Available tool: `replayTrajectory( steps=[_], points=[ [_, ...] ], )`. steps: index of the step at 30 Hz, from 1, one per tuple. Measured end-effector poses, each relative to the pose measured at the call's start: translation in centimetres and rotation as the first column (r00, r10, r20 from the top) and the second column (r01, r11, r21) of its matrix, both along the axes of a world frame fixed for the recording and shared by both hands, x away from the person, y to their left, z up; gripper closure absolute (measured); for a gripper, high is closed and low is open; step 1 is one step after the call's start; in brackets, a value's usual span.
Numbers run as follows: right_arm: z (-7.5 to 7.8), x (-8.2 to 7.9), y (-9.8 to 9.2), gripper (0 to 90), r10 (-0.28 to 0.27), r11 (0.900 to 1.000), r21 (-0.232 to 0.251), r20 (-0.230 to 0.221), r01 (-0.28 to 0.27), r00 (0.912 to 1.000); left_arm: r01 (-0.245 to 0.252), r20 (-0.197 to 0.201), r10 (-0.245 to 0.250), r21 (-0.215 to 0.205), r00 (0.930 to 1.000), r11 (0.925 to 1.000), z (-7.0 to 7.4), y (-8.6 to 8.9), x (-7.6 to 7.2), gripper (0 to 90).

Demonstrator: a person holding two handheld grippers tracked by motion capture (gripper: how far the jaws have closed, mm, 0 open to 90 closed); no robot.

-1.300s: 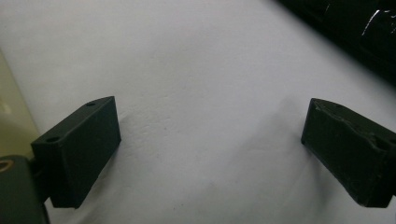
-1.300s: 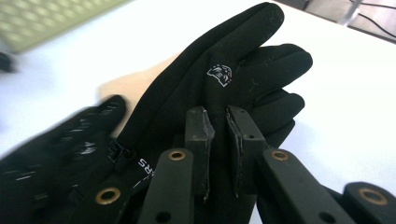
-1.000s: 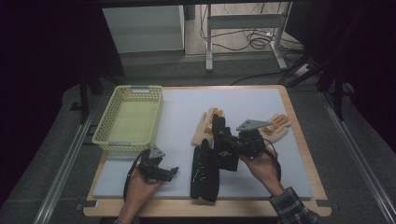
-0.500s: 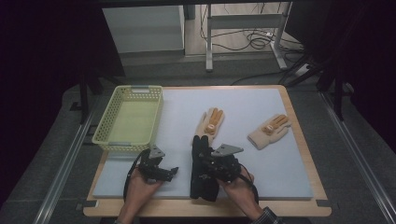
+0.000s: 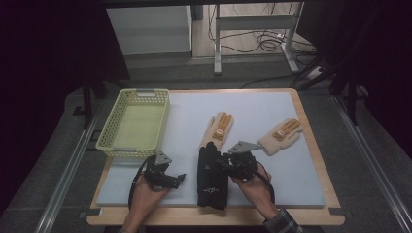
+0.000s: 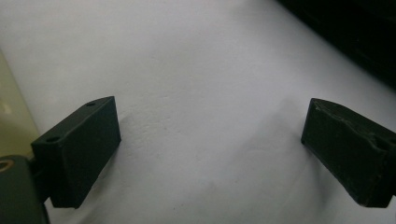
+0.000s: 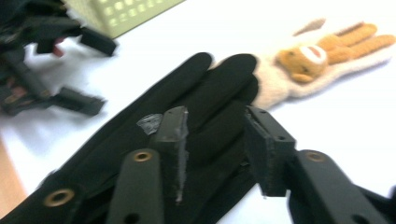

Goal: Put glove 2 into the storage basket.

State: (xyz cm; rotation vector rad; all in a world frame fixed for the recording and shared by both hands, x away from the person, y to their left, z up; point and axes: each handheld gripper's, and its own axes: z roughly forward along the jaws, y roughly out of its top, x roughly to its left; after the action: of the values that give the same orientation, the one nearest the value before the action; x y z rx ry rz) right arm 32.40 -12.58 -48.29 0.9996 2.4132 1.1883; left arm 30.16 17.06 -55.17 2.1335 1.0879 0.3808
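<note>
Black glove [image 5: 212,175] flat on the counter [image 5: 272,145], right under the right hand-held gripper [image 7: 212,135]; jaws just opening, partly spread over glove fingers, not pinching. Left hand-held gripper [image 6: 210,140] spread wide, nearby.

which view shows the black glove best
The high view: the whole black glove lies flat on the white mat, fingers toward the cream glove. The right gripper view shows its fingers close up, with the right tool over them, jaws apart. The left gripper view looks at mat.
</note>
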Motion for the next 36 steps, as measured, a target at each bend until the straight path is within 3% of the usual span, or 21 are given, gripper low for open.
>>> replayTrajectory(
  steps=[2, 5, 7, 9, 10, 12, 17, 19, 21, 22, 25, 27, 30, 36],
  points=[
    [-0.4, 1.3, 0.0, 59.3, 0.008, 1.000, 0.027, -0.026, -0.007, 0.9996, 0.004, -0.001, -0.004, 0.004, 1.0000, 1.0000, 0.0, 0.0, 0.0, 4.7],
    [-1.3, 3.0, 0.7, 59.1, 0.007, 1.000, 0.005, -0.045, -0.006, 0.9990, 0.007, 0.000, -0.007, 0.009, 1.0000, 0.9999, 0.0, 0.1, 0.0, 4.7],
    [-2.0, 3.9, 1.2, 66.1, 0.009, 1.000, -0.007, -0.080, -0.010, 0.9967, 0.010, -0.001, -0.010, 0.013, 1.0000, 0.9999, 0.0, 0.1, 0.0, 4.7],
    [-2.6, 4.3, 1.5, 80.4, 0.006, 0.999, -0.045, -0.079, -0.009, 0.9969, 0.009, -0.003, -0.009, 0.010, 1.0000, 0.9999, 0.0, 0.1, 0.0, 4.7],
    [-2.8, 4.4, 1.5, 85.1, 0.013, 0.999, -0.035, -0.086, -0.016, 0.9962, 0.009, -0.003, -0.009, 0.010, 1.0000, 0.9999, 0.0, 0.1, 0.0, 4.7],
    [-2.6, 4.1, 1.4, 86.8, 0.013, 0.999, -0.043, -0.086, -0.017, 0.9962, 0.010, -0.001, -0.010, 0.012, 0.9999, 0.9999, 0.0, 0.1, 0.0, 4.7],
    [-1.5, 2.7, 0.6, 87.0, 0.012, 0.997, -0.079, -0.029, -0.014, 0.9995, 0.007, -0.002, -0.007, 0.008, 1.0000, 0.9999, 0.0, 0.1, 0.0, 4.7],
    [-1.4, 2.5, 0.5, 86.3, 0.008, 0.997, -0.081, -0.032, -0.010, 0.9994, 0.007, -0.002, -0.007, 0.008, 1.0000, 0.9999, 0.0, 0.1, 0.0, 4.6],
    [-1.6, 2.9, 0.1, 73.4, 0.005, 0.997, -0.078, -0.032, -0.007, 0.9995, 0.008, 0.000, -0.008, 0.009, 1.0000, 0.9999, 0.0, 0.1, 0.0, 4.7],
    [-1.6, 3.3, -0.1, 71.2, 0.000, 0.998, -0.070, -0.026, -0.002, 0.9997, 0.008, 0.000, -0.008, 0.010, 1.0000, 0.9999, 0.0, 0.1, 0.0, 4.6],
    [-1.7, 4.0, -0.4, 70.4, -0.017, 0.998, -0.056, -0.031, 0.015, 0.9994, 0.008, -0.001, -0.008, 0.009, 1.0000, 0.9999, 0.0, 0.1, 0.0, 4.7],
    [-2.3, 5.0, -0.8, 71.0, -0.039, 0.996, -0.080, -0.015, 0.037, 0.9991, 0.007, -0.002, -0.007, 0.008, 1.0000, 0.9999, 0.0, 0.1, 0.0, 4.7],
    [-3.1, 5.7, -1.4, 70.9, -0.052, 0.994, -0.101, -0.029, 0.049, 0.9982, 0.007, -0.002, -0.007, 0.007, 1.0000, 0.9999, 0.0, 0.1, 0.0, 4.7],
    [-3.4, 4.4, -2.8, 67.5, -0.046, 0.996, -0.083, -0.041, 0.043, 0.9981, 0.007, -0.002, -0.007, 0.008, 1.0000, 0.9999, 0.0, 0.1, 0.0, 4.7]
  ],
)
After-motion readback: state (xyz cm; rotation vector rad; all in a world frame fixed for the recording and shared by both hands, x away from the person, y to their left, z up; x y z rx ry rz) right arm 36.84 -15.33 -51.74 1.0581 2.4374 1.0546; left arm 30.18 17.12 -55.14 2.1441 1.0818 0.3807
